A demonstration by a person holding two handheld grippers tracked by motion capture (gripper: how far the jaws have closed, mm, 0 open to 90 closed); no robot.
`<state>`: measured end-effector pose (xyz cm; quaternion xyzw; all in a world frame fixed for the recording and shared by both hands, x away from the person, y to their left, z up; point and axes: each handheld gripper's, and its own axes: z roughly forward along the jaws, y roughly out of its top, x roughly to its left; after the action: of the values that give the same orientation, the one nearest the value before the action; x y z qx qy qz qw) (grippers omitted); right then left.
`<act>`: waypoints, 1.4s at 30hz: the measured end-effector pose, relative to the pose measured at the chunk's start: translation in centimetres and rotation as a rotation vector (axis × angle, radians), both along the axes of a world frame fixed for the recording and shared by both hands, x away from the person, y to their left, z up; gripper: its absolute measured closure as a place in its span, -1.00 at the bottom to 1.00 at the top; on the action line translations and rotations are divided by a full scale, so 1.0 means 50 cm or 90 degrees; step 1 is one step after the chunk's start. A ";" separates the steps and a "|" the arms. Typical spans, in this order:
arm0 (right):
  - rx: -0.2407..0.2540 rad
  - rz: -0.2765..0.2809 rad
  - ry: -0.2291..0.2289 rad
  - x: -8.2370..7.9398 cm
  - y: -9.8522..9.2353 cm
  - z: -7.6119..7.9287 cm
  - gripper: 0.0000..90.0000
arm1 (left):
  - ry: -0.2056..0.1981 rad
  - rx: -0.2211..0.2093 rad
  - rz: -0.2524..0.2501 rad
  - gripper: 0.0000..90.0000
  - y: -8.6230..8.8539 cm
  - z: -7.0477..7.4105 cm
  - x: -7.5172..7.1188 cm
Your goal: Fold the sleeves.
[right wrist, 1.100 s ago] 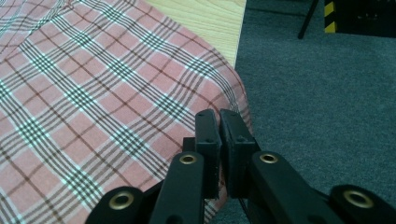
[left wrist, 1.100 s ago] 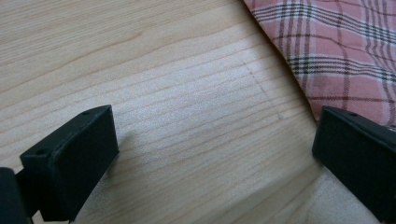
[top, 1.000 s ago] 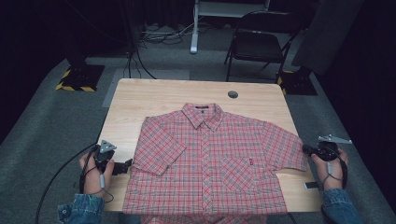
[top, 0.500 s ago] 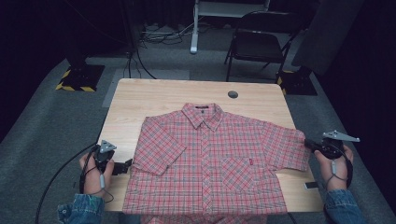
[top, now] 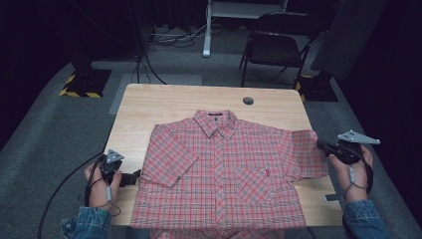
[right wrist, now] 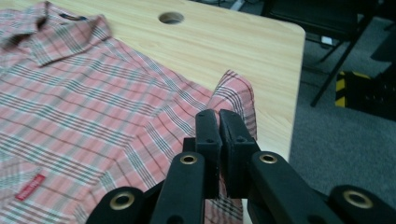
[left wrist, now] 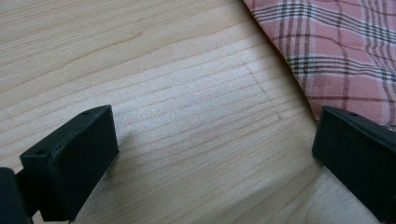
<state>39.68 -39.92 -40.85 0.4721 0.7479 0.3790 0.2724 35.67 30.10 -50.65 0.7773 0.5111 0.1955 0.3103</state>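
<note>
Shirt first, from the high view: a red-and-white plaid short-sleeved cotton shirt (top: 219, 174) lies face up and buttoned on the pale wooden surface (top: 164, 104), collar toward the far edge, hem over the near edge, so its long axis runs away from the person. The right hand-held gripper (top: 323, 147) sits at the tip of the shirt's sleeve on that side, and that sleeve (top: 304, 154) looks raised and rumpled where the jaws meet it. The left hand-held gripper (top: 135, 178) rests low on the surface just beside the other sleeve, not touching the cloth as far as can be told.

From the left gripper view, the left hand-held gripper (left wrist: 210, 172) has its jaws spread wide with bare wood between them; the plaid edge (left wrist: 336, 56) lies off to the upper right, past the far jaw.

From the right gripper view, the right hand-held gripper (right wrist: 218, 119) has its jaws pressed together, pinching the sleeve hem (right wrist: 236, 93), which stands up in a fold ahead of the tips. The shirt body stretches away to the left, so a fold would likely carry the sleeve inward across the chest. The right hand is the one already engaged; the left has a short reach to its sleeve.
</note>
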 end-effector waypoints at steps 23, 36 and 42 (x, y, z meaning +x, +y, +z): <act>-0.012 0.113 -0.031 0.008 0.149 0.073 0.93 | 0.001 -0.001 -0.001 -0.99 -0.001 0.000 0.000; -0.031 0.146 -0.015 0.018 0.199 0.083 0.93 | 0.000 -0.001 -0.001 -0.99 -0.001 0.000 0.000; -0.028 0.155 -0.005 0.025 0.224 0.083 0.93 | 0.000 -0.001 -0.001 -0.99 0.000 0.000 0.000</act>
<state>40.95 -28.72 -36.71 0.3704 0.8067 0.3942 0.2378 35.65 30.07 -50.65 0.7778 0.5104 0.1947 0.3107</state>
